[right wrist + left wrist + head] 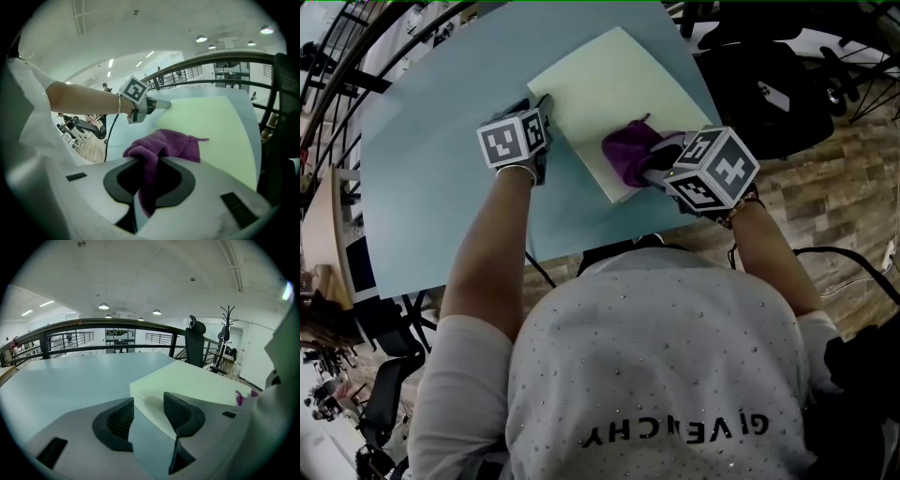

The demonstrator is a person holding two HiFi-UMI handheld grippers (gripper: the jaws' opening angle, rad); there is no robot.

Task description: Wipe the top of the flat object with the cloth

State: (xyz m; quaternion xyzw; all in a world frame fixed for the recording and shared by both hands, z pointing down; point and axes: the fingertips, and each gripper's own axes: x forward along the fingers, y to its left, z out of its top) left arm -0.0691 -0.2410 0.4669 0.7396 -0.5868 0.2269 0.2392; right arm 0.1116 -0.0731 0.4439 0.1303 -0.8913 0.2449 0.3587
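Note:
A pale yellow-green flat board (609,84) lies on the light blue table (431,159). My right gripper (661,152) is shut on a purple cloth (628,155), which rests bunched on the board's near right part. In the right gripper view the cloth (171,143) spills forward from the jaws (149,164) onto the board (211,117). My left gripper (536,106) sits at the board's left edge. In the left gripper view its jaws (147,401) stand apart astride the board's (197,380) edge, one over the top, one on the table side.
A black office chair (769,94) stands right of the table on the wood floor (834,187). A dark railing (93,323) runs beyond the table's far edge, with a chair (194,345) and a coat stand (228,329) near it. Bare table lies left of the board.

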